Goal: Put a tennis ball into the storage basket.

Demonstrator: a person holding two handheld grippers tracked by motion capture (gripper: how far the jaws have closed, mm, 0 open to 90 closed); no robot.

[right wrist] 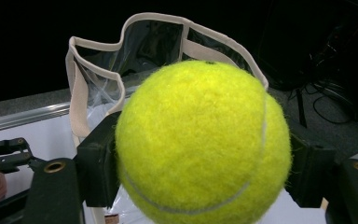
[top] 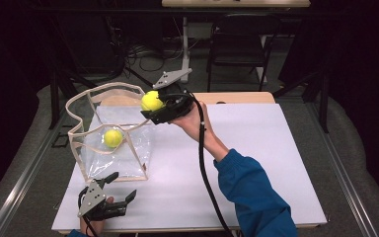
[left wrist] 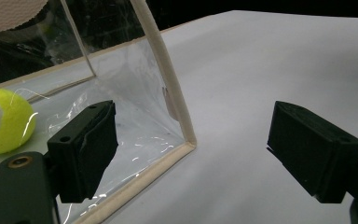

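A clear plastic bag with a beige fabric rim [top: 107, 90] [right wrist: 77, 93] stands open on the left half of the white table [top: 256, 143]. One yellow tennis ball [top: 112, 138] [left wrist: 2, 120] lies inside it. My right gripper [top: 154, 105] [right wrist: 205, 154] is shut on a second tennis ball [top: 151, 100] [right wrist: 204, 142] and holds it in the air at the bag's right rim. My left gripper [top: 123, 186] [left wrist: 193, 149] rests open on the table just in front of the bag's near corner [left wrist: 186, 140], with nothing between its jaws.
The table top to the right of the bag is bare white. A black chair [top: 239, 39] and a table leg with cables [top: 185, 44] stand on the floor beyond the far edge. Metal rails [top: 348, 182] run along both sides.
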